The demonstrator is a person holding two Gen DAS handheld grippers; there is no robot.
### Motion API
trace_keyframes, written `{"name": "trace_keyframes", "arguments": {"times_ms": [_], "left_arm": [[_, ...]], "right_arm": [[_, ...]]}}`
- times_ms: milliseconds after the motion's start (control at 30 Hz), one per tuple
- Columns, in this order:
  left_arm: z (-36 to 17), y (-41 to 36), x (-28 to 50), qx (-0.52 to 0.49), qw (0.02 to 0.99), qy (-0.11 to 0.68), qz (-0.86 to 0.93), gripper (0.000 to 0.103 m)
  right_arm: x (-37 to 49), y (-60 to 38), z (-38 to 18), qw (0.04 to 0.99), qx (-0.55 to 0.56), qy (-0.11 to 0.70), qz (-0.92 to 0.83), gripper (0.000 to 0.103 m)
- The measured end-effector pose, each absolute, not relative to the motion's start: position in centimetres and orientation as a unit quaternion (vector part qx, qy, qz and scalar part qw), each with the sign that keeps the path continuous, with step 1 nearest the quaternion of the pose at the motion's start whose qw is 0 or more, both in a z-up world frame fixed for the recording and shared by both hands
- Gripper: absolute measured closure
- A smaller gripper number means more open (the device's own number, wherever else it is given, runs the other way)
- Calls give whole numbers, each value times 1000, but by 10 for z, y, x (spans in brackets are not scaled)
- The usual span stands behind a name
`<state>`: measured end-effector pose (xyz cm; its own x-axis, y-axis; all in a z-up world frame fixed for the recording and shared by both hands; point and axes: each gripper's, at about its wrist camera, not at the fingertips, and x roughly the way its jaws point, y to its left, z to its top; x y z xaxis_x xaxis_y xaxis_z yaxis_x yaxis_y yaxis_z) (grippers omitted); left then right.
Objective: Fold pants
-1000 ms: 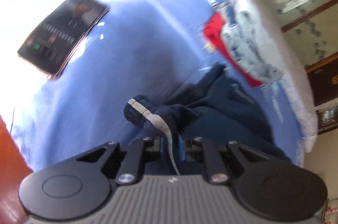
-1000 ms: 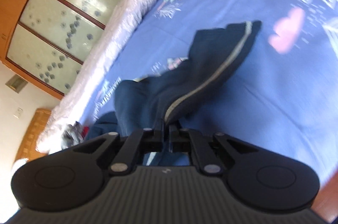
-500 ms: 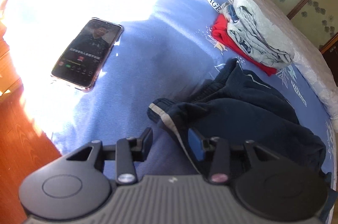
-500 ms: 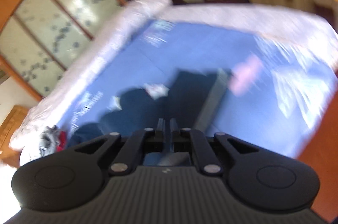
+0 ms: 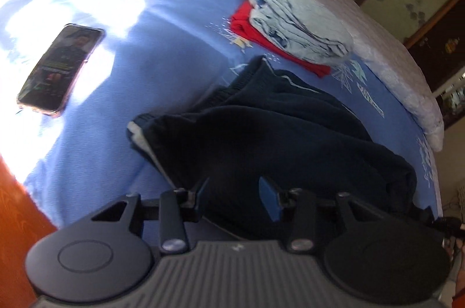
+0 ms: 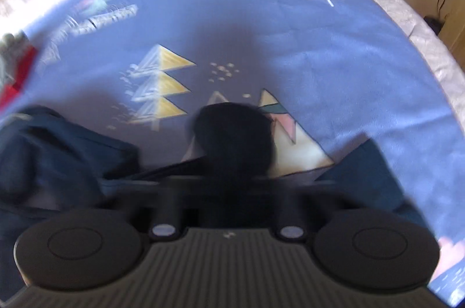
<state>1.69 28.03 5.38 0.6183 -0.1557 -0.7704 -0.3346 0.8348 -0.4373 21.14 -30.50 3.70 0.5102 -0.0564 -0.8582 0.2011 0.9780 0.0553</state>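
Dark navy pants (image 5: 284,139) with a pale side stripe lie bunched on the blue bedsheet (image 5: 162,52). My left gripper (image 5: 235,194) is open just above their near edge, holding nothing. In the right wrist view the image is blurred; navy cloth (image 6: 58,151) lies at the lower left and a dark bunch of it (image 6: 235,139) stands up right in front of my right gripper (image 6: 229,186), hiding the fingertips. I cannot tell whether the right jaws are shut on it.
A phone (image 5: 61,69) with a lit screen lies on the sheet at the left. A folded grey and red clothes stack (image 5: 293,26) sits beyond the pants. A pale quilt (image 5: 363,26) runs along the far edge. Wooden floor (image 5: 17,209) shows at the lower left.
My left gripper let go of the striped pants edge and opened wider, and the pants now lie on the sheet. My right gripper swung quickly across the bed with dark cloth in front.
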Motion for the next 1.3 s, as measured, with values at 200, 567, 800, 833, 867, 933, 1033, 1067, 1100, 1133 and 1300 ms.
{"name": "trace_keyframes", "arguments": {"times_ms": [200,567,800,833,867,933,1033,1067,1100,1133,1300], "left_arm": [[41,253,54,-269,852,450,18,65],[64,276,143,-225,878,420,35,56],[47,277,233,-134,888,436,53,15],[37,276,244,-126,886,444,53,11],[28,275,251,-119,883,451,61,11],[10,273,260,-113,875,467,63,11],[-17,255,270,-95,860,500,36,23],[-23,243,270,-56,863,500,46,27],[-26,229,267,-6,869,492,54,36],[-25,220,265,16,874,483,54,52],[2,221,256,18,893,443,75,67]], "right_arm": [[162,-377,143,954,219,177,-106,97],[137,-441,123,909,230,206,-278,52],[143,-426,89,896,255,241,-271,52],[144,-424,91,896,256,244,-269,52],[157,-425,85,896,255,247,-266,52],[167,-421,85,901,247,249,-255,52],[186,-410,93,910,232,261,-224,51],[192,-403,97,913,230,265,-206,50],[198,-393,99,916,227,272,-187,49],[209,-382,98,918,222,283,-164,48],[268,-284,82,910,187,370,-26,47]]}}
